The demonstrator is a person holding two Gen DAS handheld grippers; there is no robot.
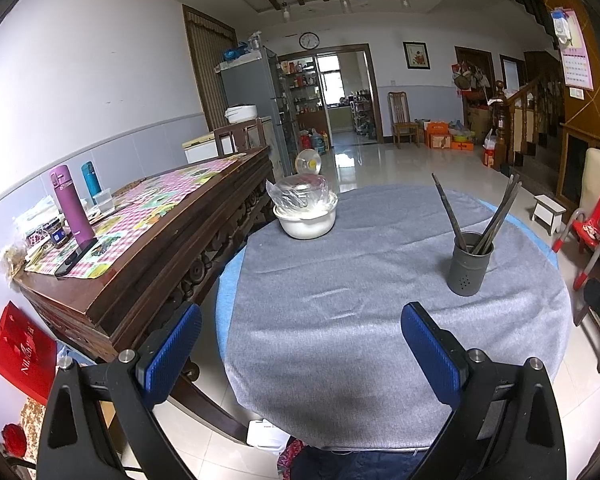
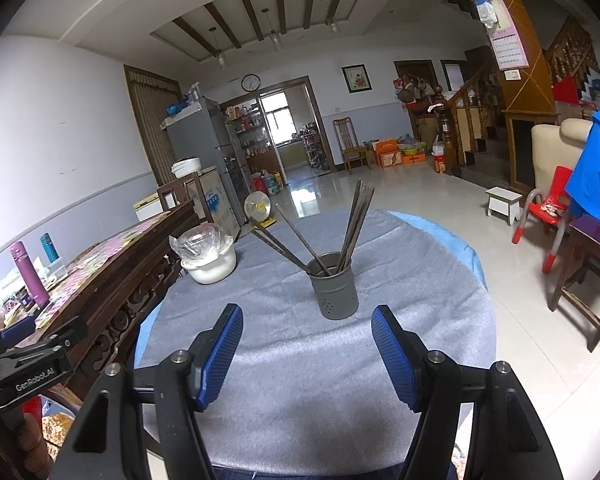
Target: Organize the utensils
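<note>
We work at a round table (image 1: 340, 280) draped in a grey woven cloth, with a glossy tiled floor and a carved dark wooden sideboard (image 1: 140, 264) beyond it.

Left wrist view: the fisheye rim blackens the corners, and the near table edge is cut off by the frame bottom. We see the left gripper (image 1: 300, 344) pointing gently downward over the cloth, its jaws spread wide with nothing between them; its pads are blue and finely ribbed on black arms. Ahead and to the right of it stands the grey cylindrical utensil holder (image 1: 470, 264), perforated near its base, with dark slender chopsticks (image 1: 496, 212) fanning out of it. Ahead and slightly left sits a white bowl (image 1: 306, 220) topped with crumpled clear plastic; its contents are hard to make out.

Right wrist view: we see the right gripper (image 2: 306, 352) likewise tilted down, jaws parted and empty. The utensil holder (image 2: 334, 292) stands just ahead, between the fingertips' lines, untouched. How many chopsticks (image 2: 356, 224) it holds cannot be told. The black body of the left gripper shows at the far left, partly cut off.
</note>
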